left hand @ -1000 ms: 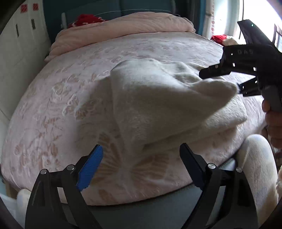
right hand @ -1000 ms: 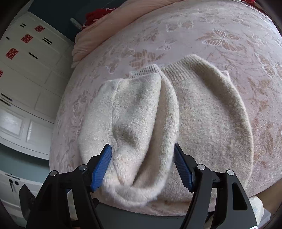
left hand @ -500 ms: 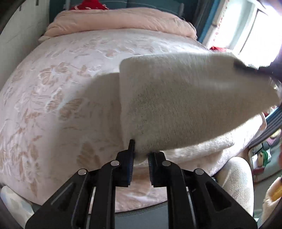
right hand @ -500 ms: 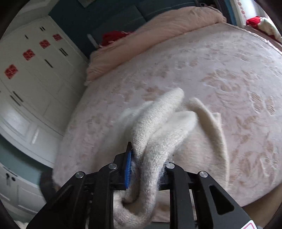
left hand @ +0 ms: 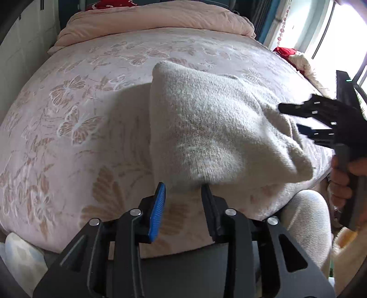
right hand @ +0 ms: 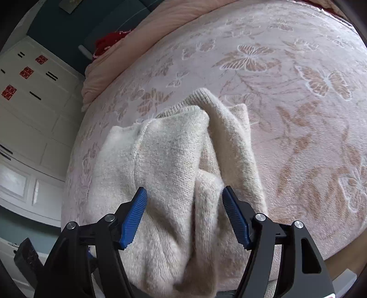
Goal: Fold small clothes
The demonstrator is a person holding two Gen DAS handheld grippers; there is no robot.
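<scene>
A pink butterfly-patterned bed [left hand: 80, 119] fills both views. On its near edge lies a cream sweater [right hand: 174, 165], lengthwise away from the cameras, ribbed hem farthest. The left claw [left hand: 182, 197] and right claw [right hand: 184, 213] are spreading, pads clear of the knit. Only the right view shows white cupboards [right hand: 29, 110] beyond.

Sweater [left hand: 218, 128] is a fuzzy cream/off-white knit. The bedspread [left hand: 75, 110] is pale pink with tan butterflies and leaves outlined in white. Plain peach duvet [left hand: 156, 16] at the head, something red [right hand: 110, 42] behind it. Both claws are black with blue ribbed pads [right hand: 134, 217]. White cabinet [right hand: 34, 110] has red stickers.
</scene>
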